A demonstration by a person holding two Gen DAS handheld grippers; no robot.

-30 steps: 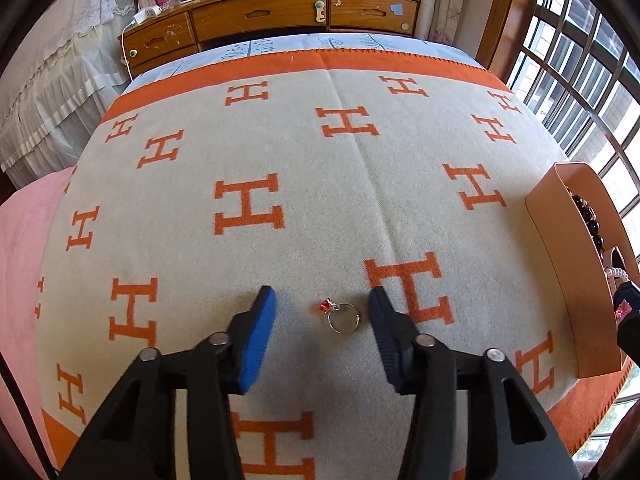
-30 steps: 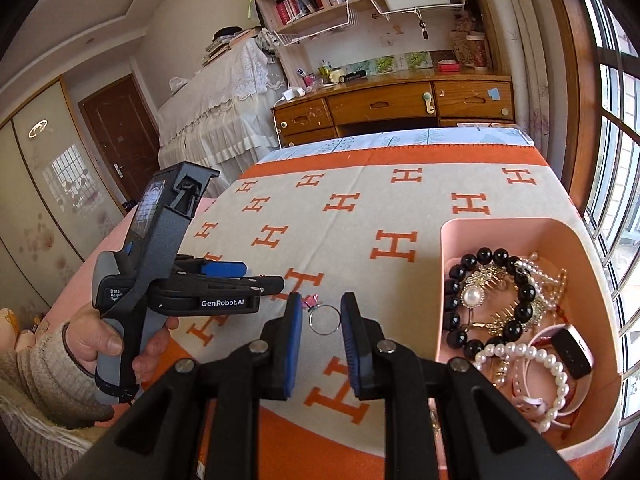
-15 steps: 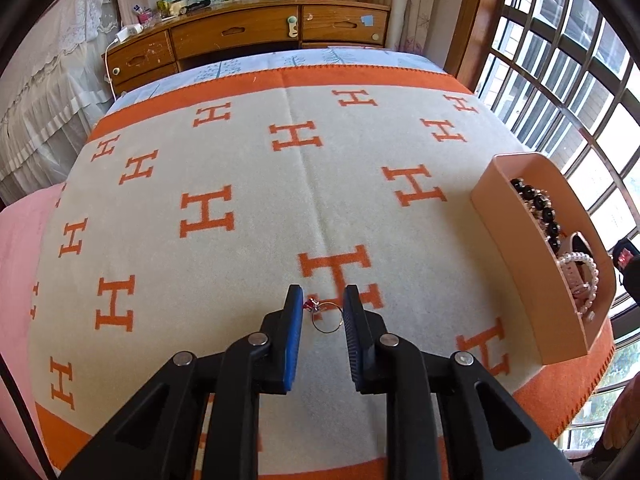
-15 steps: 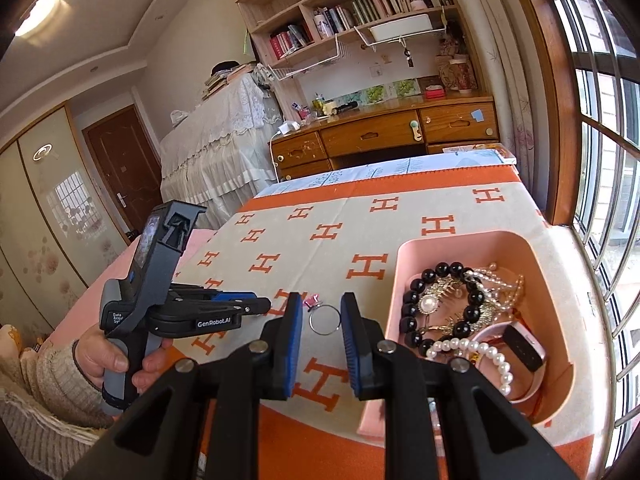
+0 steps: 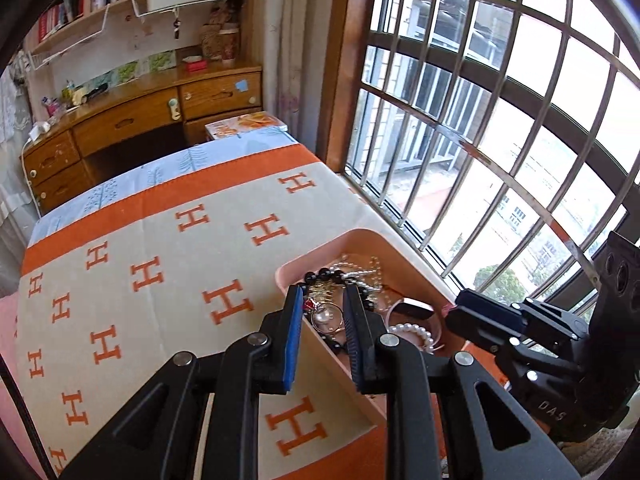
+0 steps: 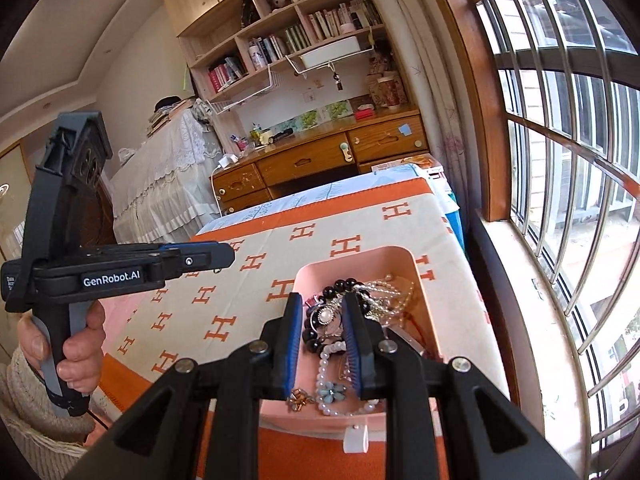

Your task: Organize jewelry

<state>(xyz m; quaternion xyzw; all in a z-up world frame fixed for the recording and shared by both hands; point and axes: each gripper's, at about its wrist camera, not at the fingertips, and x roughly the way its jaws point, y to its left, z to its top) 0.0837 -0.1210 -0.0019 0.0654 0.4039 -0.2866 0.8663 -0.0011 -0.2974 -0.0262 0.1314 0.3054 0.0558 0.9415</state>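
The silver ring [image 5: 327,317] with its red charm sat pinched between the left gripper [image 5: 323,330]'s nearly closed jaws, above the pink tray [image 5: 404,256]. Below the jaws lay black beads [image 5: 326,274] and pearls [image 5: 412,332]. The right gripper [image 6: 322,338], jaws narrow, also seemed to pinch a ring [image 6: 326,316] above the tray's heap.

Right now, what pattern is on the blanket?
Cream blanket with orange H letters and an orange border; clearest in the left wrist view.
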